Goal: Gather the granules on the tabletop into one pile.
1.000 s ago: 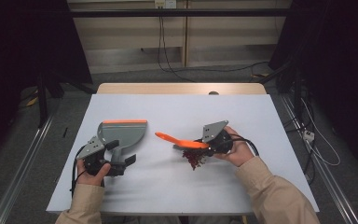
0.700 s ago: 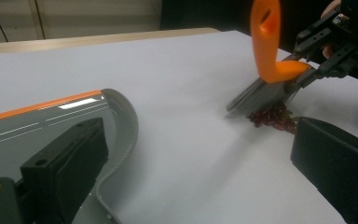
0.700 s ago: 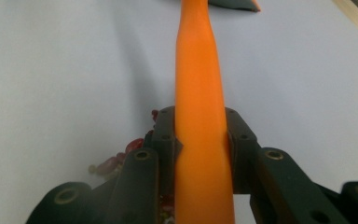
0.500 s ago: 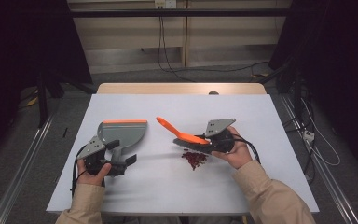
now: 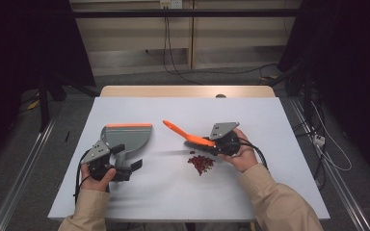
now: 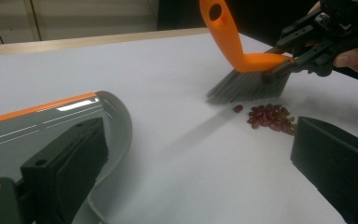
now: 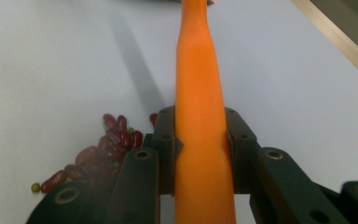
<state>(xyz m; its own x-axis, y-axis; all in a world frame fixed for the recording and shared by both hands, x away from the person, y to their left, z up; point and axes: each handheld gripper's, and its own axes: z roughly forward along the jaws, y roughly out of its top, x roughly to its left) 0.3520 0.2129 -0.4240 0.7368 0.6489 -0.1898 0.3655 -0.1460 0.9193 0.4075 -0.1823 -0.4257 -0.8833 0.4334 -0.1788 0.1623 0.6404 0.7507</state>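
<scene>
A grey dustpan with an orange front lip lies on the white table at the left; it shows large in the left gripper view. My left gripper sits at the pan's near end, open. One jaw is over the pan's rim and bare table lies between the jaws. My right gripper is shut on the orange handle of a hand brush, clamped from both sides. The brush's grey bristles stand just behind a small pile of red beans.
The table's wooden far edge runs across the back. Cables trail from both grippers toward the person's sleeves. Dark floor and metal rails flank the table on both sides.
The brush handle's free end has swung up and away from the person, and the right gripper has shifted slightly right, uncovering the bean pile. The left gripper and dustpan have stayed put.
</scene>
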